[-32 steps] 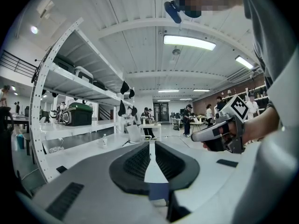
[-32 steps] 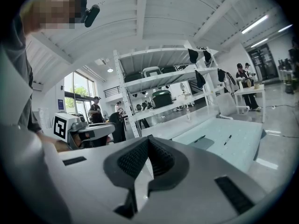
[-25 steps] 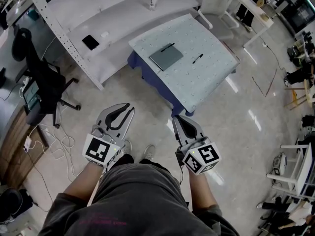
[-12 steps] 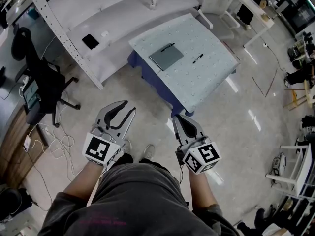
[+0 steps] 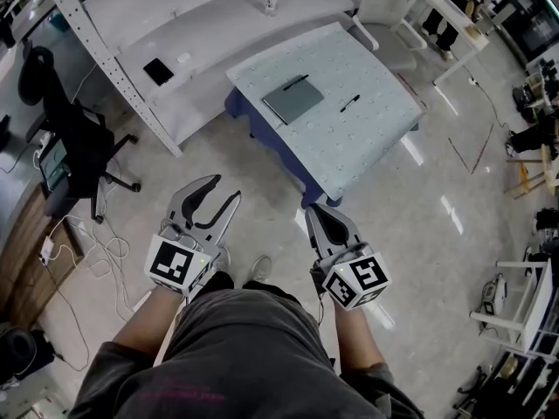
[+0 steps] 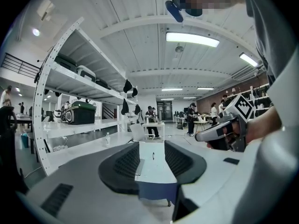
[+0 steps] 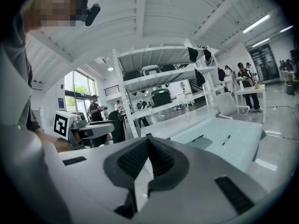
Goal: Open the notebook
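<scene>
My left gripper (image 5: 225,188) has its jaws opening and already spread wide, with nothing between the pads. My right gripper (image 5: 314,208) has its jaws brought together at the tips, and it is empty too. I hold both low in front of me, side by side over the glossy floor (image 5: 262,160) and pointing ahead, well short of the table (image 5: 349,142). The notebook (image 5: 293,101) lies closed and flat on that pale tabletop, grey cover up, toward the far left part of it. A black pen (image 5: 295,83) lies along the notebook's far edge, and I cannot tell whether it rests on the cover or just beside it. A second pen (image 5: 350,103) sits on the tabletop to the right, apart from the notebook. Past the table runs a long white shelf unit (image 5: 131,24) with a small bottle (image 5: 272,3) standing on it, and a black office chair (image 5: 74,138) stands off to my left.
</scene>
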Available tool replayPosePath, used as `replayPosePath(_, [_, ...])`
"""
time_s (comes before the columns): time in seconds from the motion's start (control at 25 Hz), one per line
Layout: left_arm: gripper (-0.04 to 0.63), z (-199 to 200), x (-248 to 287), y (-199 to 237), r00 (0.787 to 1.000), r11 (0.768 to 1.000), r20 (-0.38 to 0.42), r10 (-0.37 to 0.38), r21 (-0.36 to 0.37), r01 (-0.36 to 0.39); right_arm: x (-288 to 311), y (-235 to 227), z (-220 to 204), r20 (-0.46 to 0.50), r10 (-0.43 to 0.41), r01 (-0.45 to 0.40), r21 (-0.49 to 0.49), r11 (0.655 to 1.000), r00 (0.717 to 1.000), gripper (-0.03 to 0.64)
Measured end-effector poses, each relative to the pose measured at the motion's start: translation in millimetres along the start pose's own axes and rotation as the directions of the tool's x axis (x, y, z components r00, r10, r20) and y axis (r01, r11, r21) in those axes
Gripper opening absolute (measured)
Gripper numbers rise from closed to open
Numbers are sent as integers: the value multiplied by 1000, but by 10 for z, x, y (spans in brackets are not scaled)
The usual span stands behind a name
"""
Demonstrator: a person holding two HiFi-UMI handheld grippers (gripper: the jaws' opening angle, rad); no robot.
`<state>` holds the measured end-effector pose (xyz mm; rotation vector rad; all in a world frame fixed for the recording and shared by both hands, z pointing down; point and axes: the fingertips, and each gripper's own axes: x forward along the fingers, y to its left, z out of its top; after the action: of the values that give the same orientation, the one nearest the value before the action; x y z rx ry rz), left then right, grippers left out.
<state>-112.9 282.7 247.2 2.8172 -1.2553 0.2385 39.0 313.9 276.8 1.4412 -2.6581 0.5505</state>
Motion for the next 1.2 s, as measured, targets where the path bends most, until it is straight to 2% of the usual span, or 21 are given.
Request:
replayPosePath(0.48, [167,6,271,-103,998,998,-2,69,-8,-69,-87,-421,34,-6,32,-32,-6,999,999,3])
replayPosePath(0.88, [167,0,451,-143,998,998,-3,70,-2,-70,-45,-626,20,1,37,-37,-5,999,999,3])
replayPosePath(1.2, [167,-30,656,16,998,998,3,67,-9,-67,145,-785,70,1,29,-29,-9,1000,1000,3])
